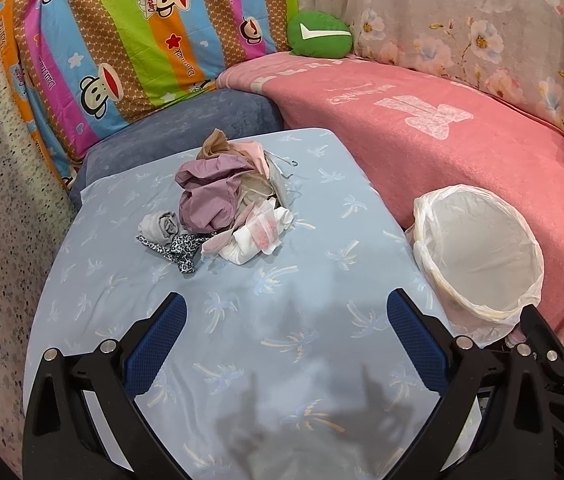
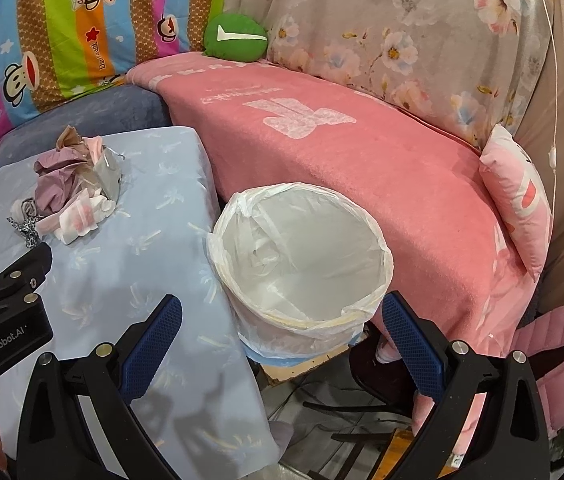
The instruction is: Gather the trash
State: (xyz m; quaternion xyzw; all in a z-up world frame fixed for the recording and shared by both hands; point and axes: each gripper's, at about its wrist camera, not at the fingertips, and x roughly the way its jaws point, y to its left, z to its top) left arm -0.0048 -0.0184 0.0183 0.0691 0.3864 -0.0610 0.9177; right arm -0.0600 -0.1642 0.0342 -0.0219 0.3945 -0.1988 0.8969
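Lighting: bright, even, indoor; colours saturated. Shadows: soft grey jaw-shaped patches on the light blue surface [image 1: 266, 320], near the lower frame edge in both views, suggesting a source above and behind. Glare: mild sheen on the white bin liner [image 2: 301, 256]. Focus: sharp centrally. Distortion: strong fisheye curvature, dark vignetted corners.

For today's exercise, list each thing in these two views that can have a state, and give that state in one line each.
Left gripper: open, empty, above the blue cloth.
Right gripper: open, empty, near the bin.
Trash pile: heaped on the blue cloth, untouched.
Bin: upright, lined with a white bag, looks empty.
Blue cloth: spread flat, slightly wrinkled.
Green cushion: resting on the pink blanket's far edge.
Pink blanket: spread out.
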